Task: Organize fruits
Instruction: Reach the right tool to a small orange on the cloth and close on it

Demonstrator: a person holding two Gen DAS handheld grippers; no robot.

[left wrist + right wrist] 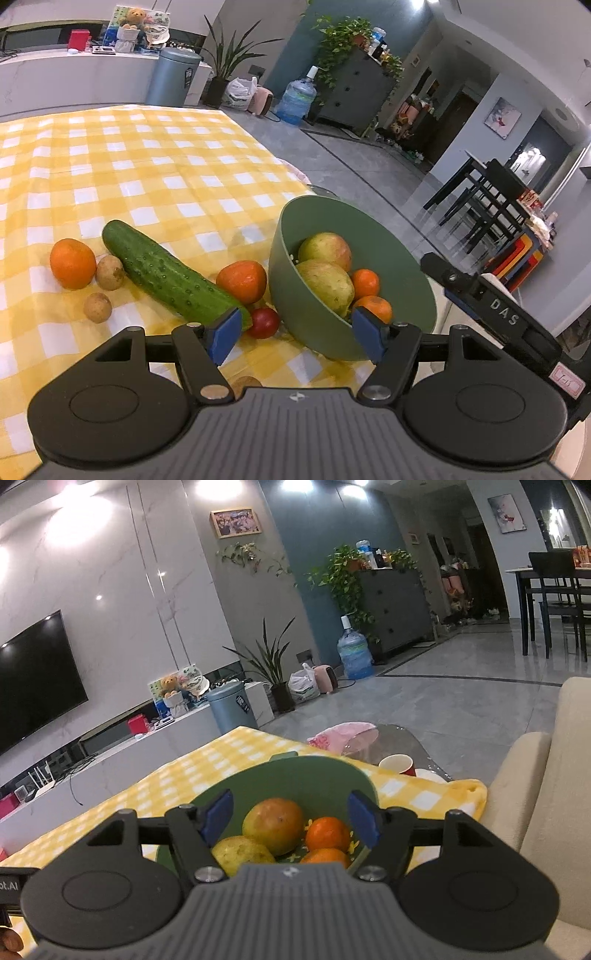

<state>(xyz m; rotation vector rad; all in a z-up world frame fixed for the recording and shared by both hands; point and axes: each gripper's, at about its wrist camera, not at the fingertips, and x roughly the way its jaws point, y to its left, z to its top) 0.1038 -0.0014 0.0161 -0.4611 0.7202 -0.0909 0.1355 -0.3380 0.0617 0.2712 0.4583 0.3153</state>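
1. Green bowl (402,266) at the table's right edge on a yellow-checked tablecloth (129,166); it holds two apples (327,249) and two tangerines (365,282).
2. Left of the bowl, on the cloth: cucumber (166,273), tomato (242,281), small red fruit (264,322), orange (72,263), two small potatoes (110,272).
3. Left gripper (295,334): jaws apart, empty, near the bowl's near side.
4. Right gripper (291,821): jaws apart over the bowl, nothing clamped.
5. Legible writing: "DAS" on the right gripper body (504,314); a partial ".AI" at the left edge of the right wrist view.
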